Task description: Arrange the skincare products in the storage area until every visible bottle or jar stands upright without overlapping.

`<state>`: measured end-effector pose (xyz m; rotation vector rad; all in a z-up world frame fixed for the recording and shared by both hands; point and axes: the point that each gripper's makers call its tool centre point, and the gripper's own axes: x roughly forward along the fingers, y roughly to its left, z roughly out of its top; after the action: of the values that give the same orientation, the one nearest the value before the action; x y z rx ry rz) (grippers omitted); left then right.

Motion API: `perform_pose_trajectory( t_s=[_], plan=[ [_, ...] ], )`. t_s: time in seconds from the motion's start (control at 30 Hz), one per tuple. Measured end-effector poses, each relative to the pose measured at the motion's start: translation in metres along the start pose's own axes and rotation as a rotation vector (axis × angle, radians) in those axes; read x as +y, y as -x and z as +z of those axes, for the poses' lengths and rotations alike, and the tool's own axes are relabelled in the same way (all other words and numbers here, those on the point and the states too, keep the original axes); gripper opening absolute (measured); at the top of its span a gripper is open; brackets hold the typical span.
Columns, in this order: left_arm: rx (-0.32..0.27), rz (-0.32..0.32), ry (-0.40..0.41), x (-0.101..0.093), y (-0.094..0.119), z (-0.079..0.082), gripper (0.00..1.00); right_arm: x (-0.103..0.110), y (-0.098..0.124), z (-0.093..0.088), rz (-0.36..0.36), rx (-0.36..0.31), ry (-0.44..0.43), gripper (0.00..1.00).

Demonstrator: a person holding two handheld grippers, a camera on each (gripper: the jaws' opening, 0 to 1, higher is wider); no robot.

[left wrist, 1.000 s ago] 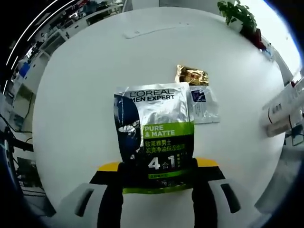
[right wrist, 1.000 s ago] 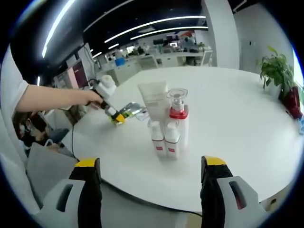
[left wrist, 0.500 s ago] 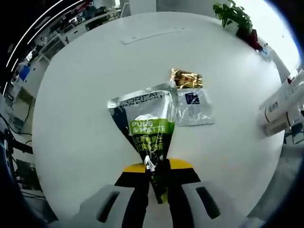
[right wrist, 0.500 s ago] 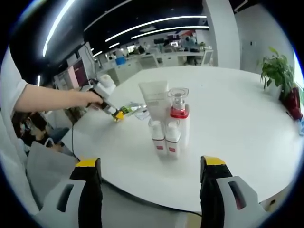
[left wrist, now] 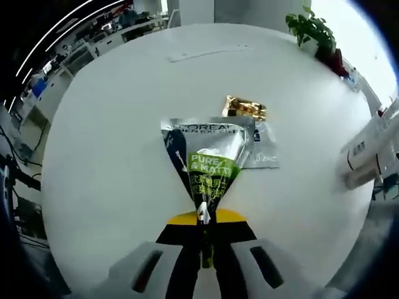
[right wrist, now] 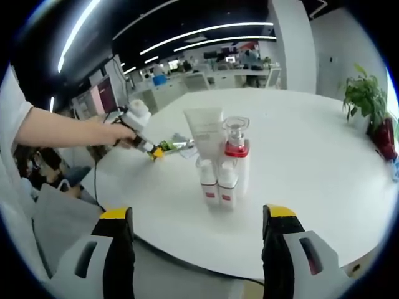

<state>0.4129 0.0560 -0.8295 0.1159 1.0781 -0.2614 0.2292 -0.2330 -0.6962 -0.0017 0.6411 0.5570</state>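
While your left gripper (left wrist: 202, 233) has its yellow-tipped jaws pinched on the bottom edge of the silver-and-green foil sachet (left wrist: 209, 162), that packet fans out toward twelve o'clock from the fingertips, its far corners seemingly on the round white table (left wrist: 106, 143). Just past it, at about one o'clock, lie a small gold foil packet (left wrist: 245, 108) and a flat pale sachet with a blue patch (left wrist: 265, 144), the sachet partly under the one you hold.

Your right gripper (right wrist: 196, 249) has its jaws spread wide with nothing between them. Straight ahead at twelve o'clock, well apart from the fingertips, stands a close cluster: two small white bottles with red labels (right wrist: 216, 184), a clear-capped bottle with a red collar (right wrist: 235, 140) and a white squeeze tube (right wrist: 204, 128) behind.

The bottles look upright already; the flat packets at eleven o'clock remain to be sorted and seem the unfinished part.
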Motion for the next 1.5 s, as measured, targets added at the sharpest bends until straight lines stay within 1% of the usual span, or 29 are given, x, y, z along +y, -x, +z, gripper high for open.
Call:
perform_pose_trajectory(
  t_s=[0.03, 0.13, 0.23, 0.33, 0.43, 0.6, 0.67, 1.0, 1.13, 1.2, 1.33, 1.5],
  plan=[
    [0.001, 0.000, 0.034, 0.000, 0.001, -0.001, 0.04, 0.000, 0.000, 0.000, 0.000, -0.002, 0.000, 0.85],
    [0.006, 0.005, 0.030, 0.001, 0.003, -0.006, 0.04, -0.001, 0.000, 0.001, -0.003, -0.008, 0.002, 0.85],
    [0.005, 0.001, 0.032, -0.003, 0.008, -0.011, 0.04, 0.001, 0.000, 0.002, 0.006, -0.011, 0.007, 0.85],
    [-0.025, -0.017, 0.069, -0.009, 0.017, -0.010, 0.04, 0.003, 0.001, 0.002, 0.014, -0.012, 0.017, 0.85],
    [-0.045, -0.021, 0.079, -0.012, 0.027, -0.011, 0.04, 0.005, 0.002, 0.003, 0.016, -0.015, 0.032, 0.85],
    [-0.069, -0.028, 0.097, -0.016, 0.041, -0.019, 0.04, 0.007, 0.002, 0.003, 0.022, -0.018, 0.050, 0.85],
    [-0.079, -0.029, 0.113, -0.019, 0.049, -0.025, 0.04, 0.008, 0.003, 0.003, 0.028, -0.018, 0.056, 0.85],
    [-0.119, -0.051, 0.173, -0.025, 0.066, -0.038, 0.04, 0.012, 0.004, 0.004, 0.038, -0.026, 0.097, 0.84],
    [-0.136, -0.070, 0.208, -0.029, 0.071, -0.039, 0.04, 0.012, 0.003, 0.004, 0.041, -0.030, 0.110, 0.84],
    [-0.145, -0.078, 0.212, -0.036, 0.078, -0.040, 0.04, 0.013, 0.003, 0.004, 0.045, -0.029, 0.122, 0.83],
    [-0.177, -0.099, 0.225, -0.044, 0.086, -0.037, 0.04, 0.016, 0.003, 0.003, 0.060, -0.032, 0.127, 0.83],
    [-0.204, -0.118, 0.236, -0.054, 0.095, -0.038, 0.04, 0.017, 0.004, 0.004, 0.066, -0.042, 0.129, 0.82]
  ],
)
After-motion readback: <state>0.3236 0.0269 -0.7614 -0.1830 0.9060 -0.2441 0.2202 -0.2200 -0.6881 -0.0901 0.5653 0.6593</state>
